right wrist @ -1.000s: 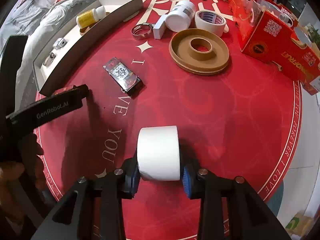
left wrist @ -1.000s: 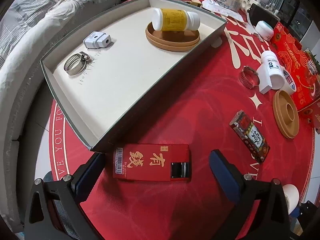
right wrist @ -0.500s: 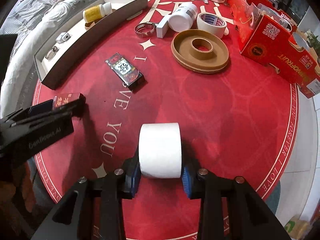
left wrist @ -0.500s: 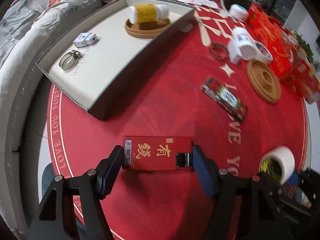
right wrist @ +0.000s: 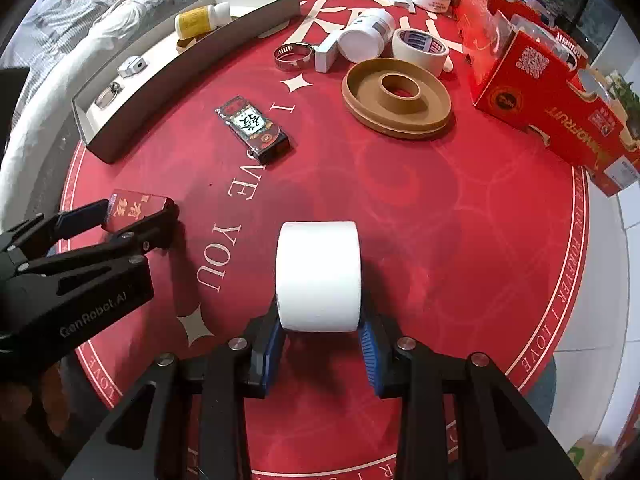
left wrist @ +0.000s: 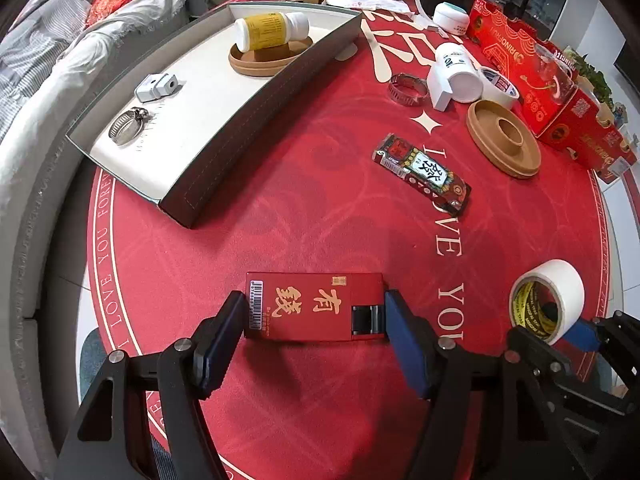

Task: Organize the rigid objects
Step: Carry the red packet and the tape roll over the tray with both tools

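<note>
My left gripper point(left wrist: 314, 314) is shut on a flat red box with gold characters point(left wrist: 312, 306), held above the red tablecloth; it also shows in the right wrist view point(right wrist: 136, 208). My right gripper point(right wrist: 320, 330) is shut on a white tape roll point(right wrist: 318, 276), seen from its side in the left wrist view point(left wrist: 548, 300). The grey tray point(left wrist: 224, 148) at the back left holds a yellow bottle point(left wrist: 272, 32) on a brown disc, a white clip point(left wrist: 156, 86) and a metal hose clamp point(left wrist: 126, 126).
On the cloth lie a patterned red pack point(left wrist: 422, 172), a brown ring dish point(left wrist: 504, 138), a white bottle point(left wrist: 456, 68), a second hose clamp point(left wrist: 408, 88), another tape roll point(left wrist: 500, 86) and a red carton point(left wrist: 552, 80). A sofa stands left.
My left gripper closed on the red box and lifted it back from the tray corner. My right gripper kept hold of the white tape roll, nearly still.
</note>
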